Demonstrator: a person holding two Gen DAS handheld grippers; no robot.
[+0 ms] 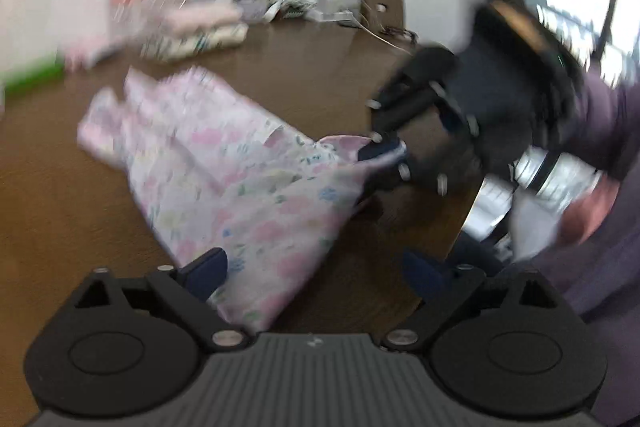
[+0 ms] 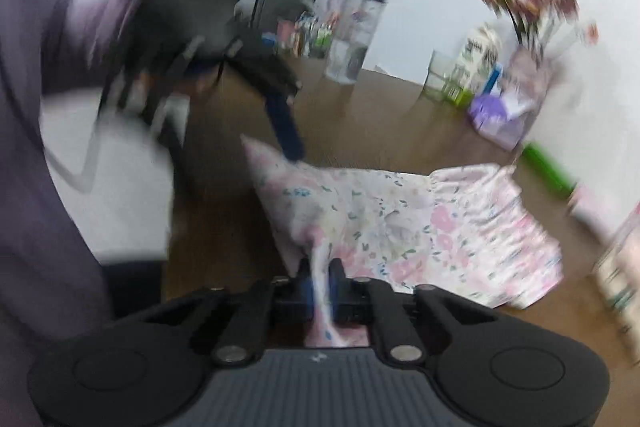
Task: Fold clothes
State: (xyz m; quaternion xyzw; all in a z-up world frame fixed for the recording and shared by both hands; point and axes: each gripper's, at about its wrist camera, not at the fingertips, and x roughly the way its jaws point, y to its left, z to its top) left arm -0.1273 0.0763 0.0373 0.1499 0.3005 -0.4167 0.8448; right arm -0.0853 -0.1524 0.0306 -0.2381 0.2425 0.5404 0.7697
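Left wrist view, badly blurred. Left gripper (image 1: 316,269) with blue-padded fingers spread wide, nothing clamped between them. Floral garment (image 1: 224,171) spread on the brown table (image 1: 60,211) just ahead, its near corner reaching in beside the left-hand finger (image 1: 208,269) and running under the gripper body. Ahead and to the right, right gripper (image 1: 382,151) pinched onto the garment's far corner, that corner lifted off the table. Behind it a purple sleeve (image 1: 608,115). Farther ahead to the left, a stack of folded clothes (image 1: 196,31).

Right wrist view, also blurred. Right gripper (image 2: 320,273) closed tight on a fold of the floral garment (image 2: 420,227), cloth passing between the fingers and back toward the body. Rest of the garment lying ahead and to the right on the table (image 2: 360,115). Ahead and slightly left, left gripper (image 2: 286,125), one blue finger at the garment's pointed far corner; contact not clear through the blur.
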